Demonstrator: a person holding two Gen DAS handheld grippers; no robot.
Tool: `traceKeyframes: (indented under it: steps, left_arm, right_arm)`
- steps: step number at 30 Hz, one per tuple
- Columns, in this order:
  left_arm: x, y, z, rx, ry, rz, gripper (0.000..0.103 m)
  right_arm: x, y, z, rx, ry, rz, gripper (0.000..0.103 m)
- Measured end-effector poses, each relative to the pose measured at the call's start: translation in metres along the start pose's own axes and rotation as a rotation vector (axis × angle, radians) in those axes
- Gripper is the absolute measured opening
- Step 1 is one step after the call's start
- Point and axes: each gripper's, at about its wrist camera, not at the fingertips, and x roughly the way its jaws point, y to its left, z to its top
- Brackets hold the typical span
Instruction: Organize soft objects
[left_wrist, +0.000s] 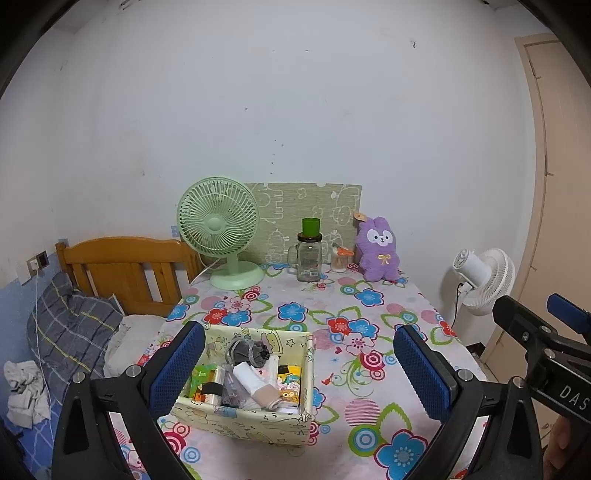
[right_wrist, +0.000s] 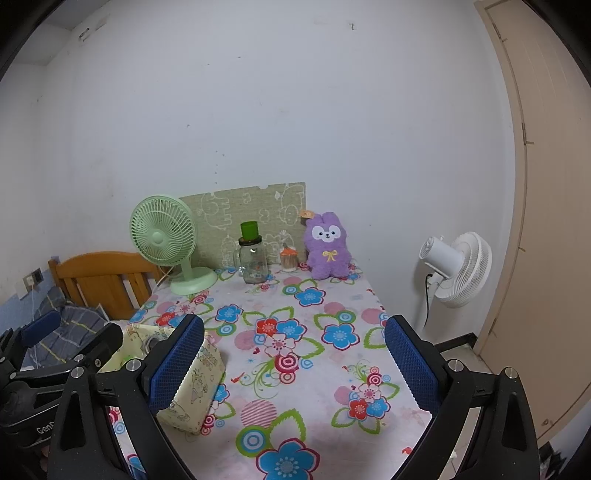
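1. both my grippers, left gripper (left_wrist: 299, 365) and right gripper (right_wrist: 293, 363), hang with fingers wide apart, empty.
2. fabric box (left_wrist: 295, 417), lower centre, looks light and floppy.
3. purple plush bunny (left_wrist: 378, 251), mid-right by the wall: soft, squashy; i'd pinch its belly.

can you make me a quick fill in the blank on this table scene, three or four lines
1. The purple plush bunny sits at the back of the table, to the right of the glass jar with the ____ cup on top.
2. The fabric storage box sits nearer the ____ gripper.
3. The left gripper and the right gripper are both ____, holding nothing.
4. Beside the table stands a ____ floor fan.

Missing words: green; left; open; white
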Motion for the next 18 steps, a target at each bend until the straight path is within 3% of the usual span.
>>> traceKeyframes:
  steps: [18]
  left_arm:
    - [0.0016, 0.0012, -0.0003, -0.001, 0.006, 0.001, 0.103]
  right_arm:
    - [0.0029, -0.0008, -0.0025, 0.005, 0.01, 0.002, 0.1]
